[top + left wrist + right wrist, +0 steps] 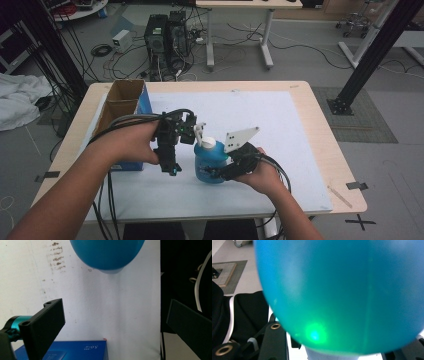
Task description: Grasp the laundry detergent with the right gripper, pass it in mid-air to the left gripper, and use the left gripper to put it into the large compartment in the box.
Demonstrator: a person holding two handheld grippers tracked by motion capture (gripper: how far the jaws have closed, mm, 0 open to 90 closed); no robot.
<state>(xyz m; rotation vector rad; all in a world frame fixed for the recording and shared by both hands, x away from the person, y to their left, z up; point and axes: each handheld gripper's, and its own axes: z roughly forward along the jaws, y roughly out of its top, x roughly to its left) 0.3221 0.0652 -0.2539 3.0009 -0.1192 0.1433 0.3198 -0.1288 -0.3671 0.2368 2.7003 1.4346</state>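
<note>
Clamping the blue spray bottle (209,162) low on its body, the right gripper (216,173) holds it upright near the table's middle, on the white mat (280,135). Left gripper (171,167) hangs just left of it, jaws wide and empty. Bottle looks smooth, glossy, rounded translucent plastic, part-filled, so likely moderately heavy, slippery and slightly squashy; the narrower neck under the white trigger (201,131) seems a safer grip. Blue carton (144,105) sits far-left.
</note>
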